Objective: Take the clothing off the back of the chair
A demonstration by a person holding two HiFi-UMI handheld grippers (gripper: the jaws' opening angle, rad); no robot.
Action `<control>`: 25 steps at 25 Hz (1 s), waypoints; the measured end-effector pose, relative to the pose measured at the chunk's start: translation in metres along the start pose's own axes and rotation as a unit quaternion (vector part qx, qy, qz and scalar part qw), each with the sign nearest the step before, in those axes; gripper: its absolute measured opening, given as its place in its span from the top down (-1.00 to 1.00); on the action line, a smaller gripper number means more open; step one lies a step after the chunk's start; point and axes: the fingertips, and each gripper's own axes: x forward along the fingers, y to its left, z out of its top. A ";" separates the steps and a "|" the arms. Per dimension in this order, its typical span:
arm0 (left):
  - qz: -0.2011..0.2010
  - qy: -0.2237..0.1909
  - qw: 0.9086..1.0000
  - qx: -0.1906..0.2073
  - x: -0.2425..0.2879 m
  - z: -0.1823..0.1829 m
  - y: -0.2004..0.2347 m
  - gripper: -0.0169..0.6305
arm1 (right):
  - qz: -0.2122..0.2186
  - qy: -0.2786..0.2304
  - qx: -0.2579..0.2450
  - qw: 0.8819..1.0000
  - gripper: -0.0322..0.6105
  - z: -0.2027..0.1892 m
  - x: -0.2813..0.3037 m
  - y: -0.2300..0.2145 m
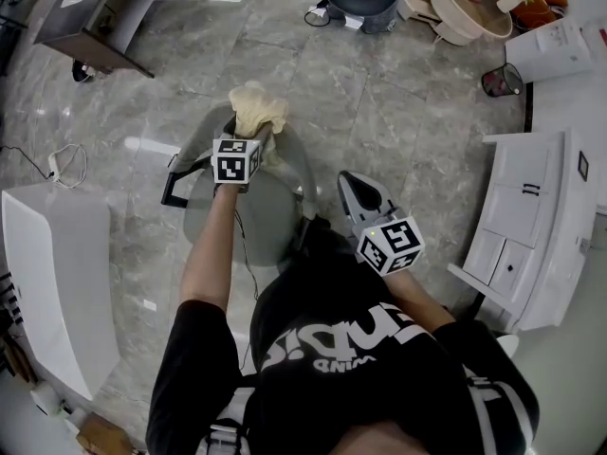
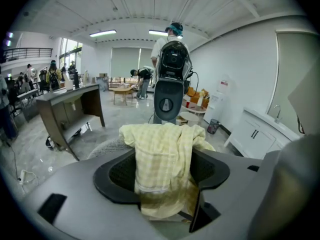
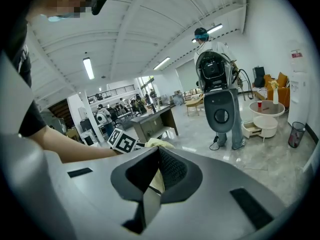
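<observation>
A pale yellow checked garment hangs over the top of the grey chair's back. My left gripper reaches onto that top edge. In the left gripper view the garment fills the gap of the left gripper, and both jaws touch its sides. The mesh chair back shows behind it. My right gripper hovers to the right of the chair, jaws together and holding nothing. In the right gripper view the right gripper points toward the garment and the left gripper's marker cube.
A white cabinet stands at the right, a white desk at the left, a dark desk at the far left. A person carrying a black machine stands beyond the chair. A small bin and a cable are on the floor.
</observation>
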 end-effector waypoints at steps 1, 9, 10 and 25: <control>0.004 0.001 1.000 -0.004 -0.001 -0.001 0.003 0.04 | 0.000 0.000 0.000 1.000 0.86 0.000 0.000 0.000; 0.017 0.014 1.000 -0.015 -0.003 -0.002 0.009 0.42 | -0.004 0.004 0.002 1.000 0.86 -0.003 -0.002 -0.003; 0.020 0.015 1.000 -0.017 -0.003 -0.001 0.008 0.46 | -0.004 0.004 0.002 1.000 0.86 -0.003 -0.002 -0.004; 0.048 -0.056 0.997 -0.019 -0.055 0.041 -0.001 0.54 | -0.002 -0.009 0.001 1.000 0.86 -0.003 -0.008 0.000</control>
